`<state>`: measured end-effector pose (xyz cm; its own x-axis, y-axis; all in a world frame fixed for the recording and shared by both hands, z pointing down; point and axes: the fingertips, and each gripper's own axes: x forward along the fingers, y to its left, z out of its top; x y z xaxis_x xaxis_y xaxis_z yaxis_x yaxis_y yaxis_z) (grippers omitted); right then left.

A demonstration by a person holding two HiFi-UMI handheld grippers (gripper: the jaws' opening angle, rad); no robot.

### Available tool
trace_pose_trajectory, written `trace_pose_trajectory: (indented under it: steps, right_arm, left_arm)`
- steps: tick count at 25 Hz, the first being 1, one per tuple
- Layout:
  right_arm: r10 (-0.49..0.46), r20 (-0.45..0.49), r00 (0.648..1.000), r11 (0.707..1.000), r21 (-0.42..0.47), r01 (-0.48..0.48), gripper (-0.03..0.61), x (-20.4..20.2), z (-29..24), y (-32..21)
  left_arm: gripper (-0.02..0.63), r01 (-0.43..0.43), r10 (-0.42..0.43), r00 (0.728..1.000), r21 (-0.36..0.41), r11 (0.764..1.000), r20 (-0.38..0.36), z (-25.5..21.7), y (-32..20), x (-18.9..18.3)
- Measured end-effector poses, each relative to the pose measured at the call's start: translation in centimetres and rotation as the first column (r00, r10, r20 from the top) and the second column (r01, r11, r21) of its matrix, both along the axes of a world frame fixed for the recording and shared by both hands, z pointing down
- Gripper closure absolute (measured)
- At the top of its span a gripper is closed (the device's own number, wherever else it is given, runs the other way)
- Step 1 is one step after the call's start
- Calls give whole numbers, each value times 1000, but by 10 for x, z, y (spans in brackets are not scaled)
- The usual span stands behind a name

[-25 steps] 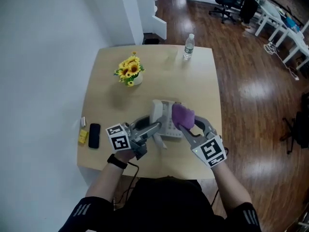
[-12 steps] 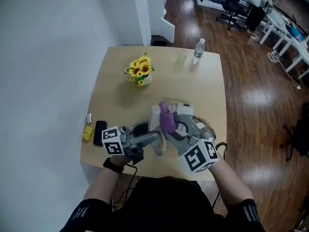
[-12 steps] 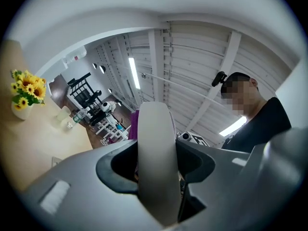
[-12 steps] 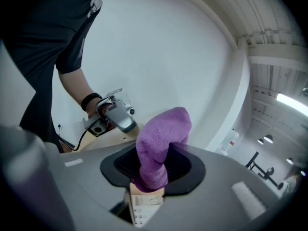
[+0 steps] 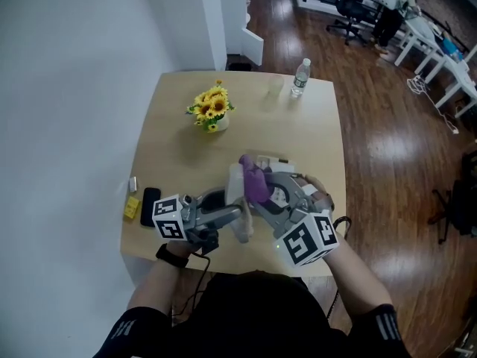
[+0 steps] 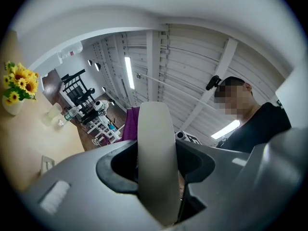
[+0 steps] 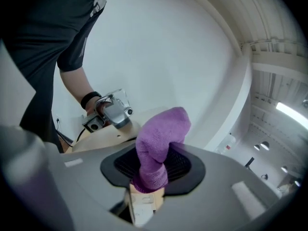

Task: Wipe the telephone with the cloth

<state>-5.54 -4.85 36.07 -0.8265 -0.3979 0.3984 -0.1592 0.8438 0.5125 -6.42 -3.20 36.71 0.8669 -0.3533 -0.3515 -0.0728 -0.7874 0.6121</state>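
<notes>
Currently: left gripper point(image 6: 156, 165) is closed on the telephone handset point(image 6: 154, 138), with both jaws pressed against its sides and no gap visible.

Handset: off-white, smooth, a rounded bar with a matte finish. In the left gripper view it stands up out of the jaws.

Head view: the handset sits over the front centre of the table point(image 5: 313, 140), its long axis running roughly away from the person. It is just left of the telephone base point(image 5: 273, 161). Cannot tell whether handset and base touch.

Base: pale grey-white, lying on the table and largely covered by the right gripper. Keypad not readable.

Right gripper point(image 7: 149, 179) is clamped on the cloth point(image 7: 159, 143).

Cloth: purple, with a terry-like pile. It is bunched into a thick fold that rises out of the jaws and bends over at the top. A small tan-and-white tag-like piece point(image 7: 141, 203) shows at its lower end, between the jaws.

Head view: the cloth lies against the handset's right side near its far end, and contact looks made. In the left gripper view a purple strip shows just behind the handset, on its left.

Elsewhere on the table:
- Sunflowers in a small white pot point(image 5: 211, 109), far left.
- Water bottle point(image 5: 299, 77), at the far edge.
- Black phone point(image 5: 150, 202) and yellow item point(image 5: 132, 208), side by side near the left edge, well apart from the telephone.
</notes>
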Motion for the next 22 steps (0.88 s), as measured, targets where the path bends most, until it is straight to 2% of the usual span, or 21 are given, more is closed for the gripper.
trace_pose_trajectory:
  steps: [6, 9, 11, 14, 22]
  right_arm:
    - [-46, -34, 998, 996, -78, 43, 448, 6, 25, 23]
    - [-20, -9, 1000, 986, -164, 18, 448, 19, 34, 24]
    - [-7, -12, 1000, 977, -211, 4, 448, 28, 42, 22]
    - [-41, -80, 996, 980, -198, 24, 448, 31, 61, 30]
    - [-172, -208, 963, 980, -131, 147, 448, 8, 78, 73]
  left_arm:
    - [398, 24, -24, 999, 19, 1000, 23, -1, -6, -1]
    - [397, 29, -30, 999, 38, 999, 28, -6, -10, 0]
    - [397, 37, -37, 999, 40, 999, -1, -10, -14, -2]
    - [397, 55, -53, 997, 38, 998, -55, -18, -19, -8]
    - [399, 104, -98, 987, 36, 994, -128, -33, -24, -14]
